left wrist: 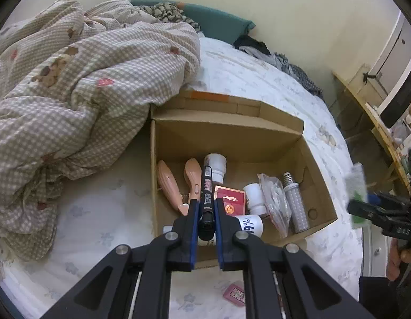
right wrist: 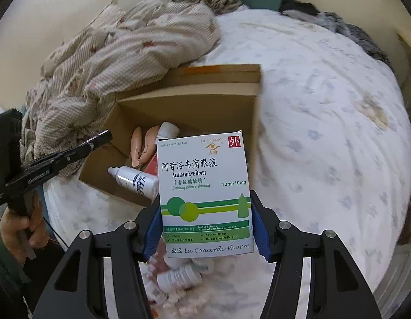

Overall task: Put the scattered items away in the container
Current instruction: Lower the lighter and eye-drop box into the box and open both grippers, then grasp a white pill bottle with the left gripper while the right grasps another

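Observation:
My left gripper [left wrist: 206, 204] is shut on a black marker [left wrist: 207, 186], held over the near end of an open cardboard box [left wrist: 221, 138] on the bed. Inside the box lie two pink shoe-like pieces [left wrist: 168, 183], white bottles [left wrist: 254, 195], a red pack [left wrist: 230, 199], an LED bulb [left wrist: 295, 202] and a plastic bag [left wrist: 275, 199]. My right gripper [right wrist: 205, 207] is shut on a white-and-green eye drops box [right wrist: 204, 186], upright in front of the cardboard box [right wrist: 184, 106]. The same gripper [left wrist: 352, 208] shows at the right edge of the left wrist view. The left gripper [right wrist: 99, 139] appears at the left, held by a hand.
A checked quilt [left wrist: 72, 93] is heaped against the box's left side. A small pink pack [left wrist: 233, 293] lies on the sheet [left wrist: 99, 226] under my left gripper. A white bottle [right wrist: 178, 277] and wrappers lie under my right gripper. A wooden desk [left wrist: 378, 122] stands beyond the bed's right edge.

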`<state>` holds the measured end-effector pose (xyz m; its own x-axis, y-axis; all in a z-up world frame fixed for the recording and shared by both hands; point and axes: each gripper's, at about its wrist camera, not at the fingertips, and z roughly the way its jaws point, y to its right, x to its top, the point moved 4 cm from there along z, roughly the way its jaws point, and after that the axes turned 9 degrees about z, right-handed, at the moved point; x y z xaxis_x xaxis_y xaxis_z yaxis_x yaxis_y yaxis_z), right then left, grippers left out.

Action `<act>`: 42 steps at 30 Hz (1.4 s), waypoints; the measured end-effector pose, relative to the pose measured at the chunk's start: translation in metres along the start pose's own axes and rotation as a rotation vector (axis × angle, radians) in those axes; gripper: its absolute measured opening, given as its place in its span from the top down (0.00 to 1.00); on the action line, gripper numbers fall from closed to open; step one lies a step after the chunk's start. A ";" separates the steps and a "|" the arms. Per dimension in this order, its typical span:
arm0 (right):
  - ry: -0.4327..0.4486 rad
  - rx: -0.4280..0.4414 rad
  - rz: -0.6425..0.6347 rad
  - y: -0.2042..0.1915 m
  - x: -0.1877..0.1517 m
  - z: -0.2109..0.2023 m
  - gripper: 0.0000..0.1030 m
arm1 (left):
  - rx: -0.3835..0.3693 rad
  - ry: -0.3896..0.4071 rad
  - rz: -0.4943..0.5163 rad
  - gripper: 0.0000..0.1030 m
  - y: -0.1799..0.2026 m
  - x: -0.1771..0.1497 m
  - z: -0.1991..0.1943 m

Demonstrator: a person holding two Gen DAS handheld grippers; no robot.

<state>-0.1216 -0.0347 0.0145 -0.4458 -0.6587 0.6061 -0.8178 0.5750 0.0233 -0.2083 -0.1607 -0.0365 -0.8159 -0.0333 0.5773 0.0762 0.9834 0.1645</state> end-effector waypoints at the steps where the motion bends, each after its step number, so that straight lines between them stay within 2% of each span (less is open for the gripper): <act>1: -0.009 0.000 -0.005 -0.001 -0.001 0.011 0.40 | 0.001 -0.005 0.008 0.89 0.002 0.000 0.002; 7: -0.048 0.011 0.025 -0.004 0.004 0.045 0.39 | -0.004 -0.009 0.059 0.89 0.015 0.002 0.009; 9: -0.049 0.019 0.054 -0.002 0.006 0.050 0.30 | 0.010 -0.012 0.066 0.88 0.018 0.002 0.010; 11: -0.043 0.025 0.085 0.001 0.009 0.051 0.26 | 0.002 -0.032 0.056 0.77 0.018 0.002 0.012; 12: -0.037 0.034 0.097 0.002 0.009 0.050 0.26 | -0.003 -0.033 0.052 0.68 0.018 0.002 0.012; 13: -0.032 0.041 0.105 0.004 0.009 0.048 0.26 | -0.007 -0.029 0.049 0.66 0.017 0.002 0.010; 17: -0.013 0.047 0.092 0.005 0.002 0.030 0.26 | -0.020 -0.018 0.042 0.66 0.016 0.002 0.006; 22: -0.015 0.059 0.030 0.002 -0.030 0.004 0.27 | -0.070 -0.041 0.035 0.66 0.021 -0.002 0.002; 26: -0.061 0.060 -0.001 0.005 -0.067 -0.005 0.27 | -0.094 0.002 0.128 0.65 0.046 -0.004 -0.011; 31: -0.159 0.042 -0.076 -0.002 -0.120 0.010 0.27 | -0.074 -0.012 0.230 0.62 0.072 -0.012 -0.012; 34: -0.187 0.019 -0.129 -0.013 -0.143 0.024 0.27 | -0.072 -0.044 0.280 0.62 0.081 -0.020 -0.008; 38: -0.194 -0.039 -0.200 -0.025 -0.155 0.042 0.26 | -0.060 -0.081 0.333 0.62 0.089 -0.029 -0.003; 42: -0.199 -0.078 -0.237 -0.031 -0.155 0.059 0.26 | -0.065 -0.132 0.366 0.57 0.093 -0.037 0.006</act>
<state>-0.0486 0.0208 -0.1269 -0.3152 -0.8561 0.4094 -0.8803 0.4249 0.2108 -0.1745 -0.0665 -0.0474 -0.7942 0.3450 0.5002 0.4087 0.9124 0.0196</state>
